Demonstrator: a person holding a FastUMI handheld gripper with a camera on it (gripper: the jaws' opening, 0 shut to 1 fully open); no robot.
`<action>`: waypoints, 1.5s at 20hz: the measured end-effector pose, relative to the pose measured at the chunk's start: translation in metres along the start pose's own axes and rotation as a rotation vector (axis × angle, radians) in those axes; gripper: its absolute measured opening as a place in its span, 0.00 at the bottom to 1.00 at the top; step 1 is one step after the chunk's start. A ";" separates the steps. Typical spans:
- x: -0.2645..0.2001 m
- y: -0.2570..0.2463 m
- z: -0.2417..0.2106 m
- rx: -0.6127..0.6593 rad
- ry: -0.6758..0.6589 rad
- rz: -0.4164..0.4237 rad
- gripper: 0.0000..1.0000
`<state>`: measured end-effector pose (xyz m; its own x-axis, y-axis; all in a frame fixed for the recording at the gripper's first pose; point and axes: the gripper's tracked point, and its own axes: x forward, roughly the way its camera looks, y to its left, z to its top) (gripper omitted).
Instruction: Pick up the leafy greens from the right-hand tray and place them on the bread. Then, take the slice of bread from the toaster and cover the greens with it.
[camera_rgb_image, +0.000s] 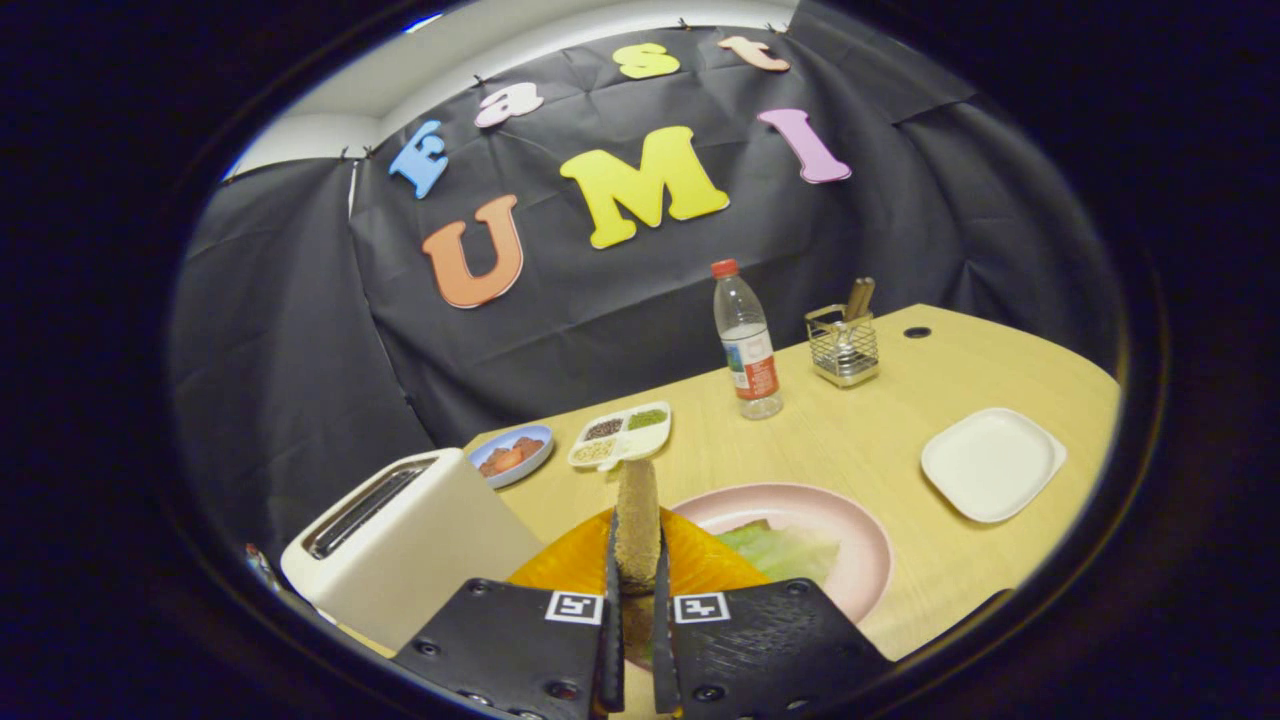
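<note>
My gripper (636, 540) is shut on a slice of bread (637, 505), held upright and edge-on between the two fingers. The slice hangs over an orange plate (565, 565) that lies just ahead of the fingers. Right of that plate, a pink plate (850, 530) carries pale leafy greens (785, 550); I cannot tell what lies under them. The cream toaster (405, 545) stands to the left of the fingers, and its slot looks dark and empty. A white square tray (992, 465) sits bare further right on the wooden table (850, 440).
Beyond the plates stand a blue bowl (511, 455) of reddish pieces and a white divided dish (620, 435) of seeds. A water bottle (748, 345) and a wire basket (843, 345) stand at the back. The table's edge curves round on the right.
</note>
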<state>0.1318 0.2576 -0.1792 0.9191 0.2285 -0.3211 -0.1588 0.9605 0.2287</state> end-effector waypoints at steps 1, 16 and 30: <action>0.000 -0.008 -0.001 -0.002 0.003 -0.005 0.16; -0.007 -0.094 0.025 -0.017 -0.012 -0.094 0.66; -0.181 -0.125 0.178 -0.363 -0.388 -0.162 0.95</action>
<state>0.0491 0.0679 0.0138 0.9966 0.0640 0.0521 -0.0557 0.9874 -0.1484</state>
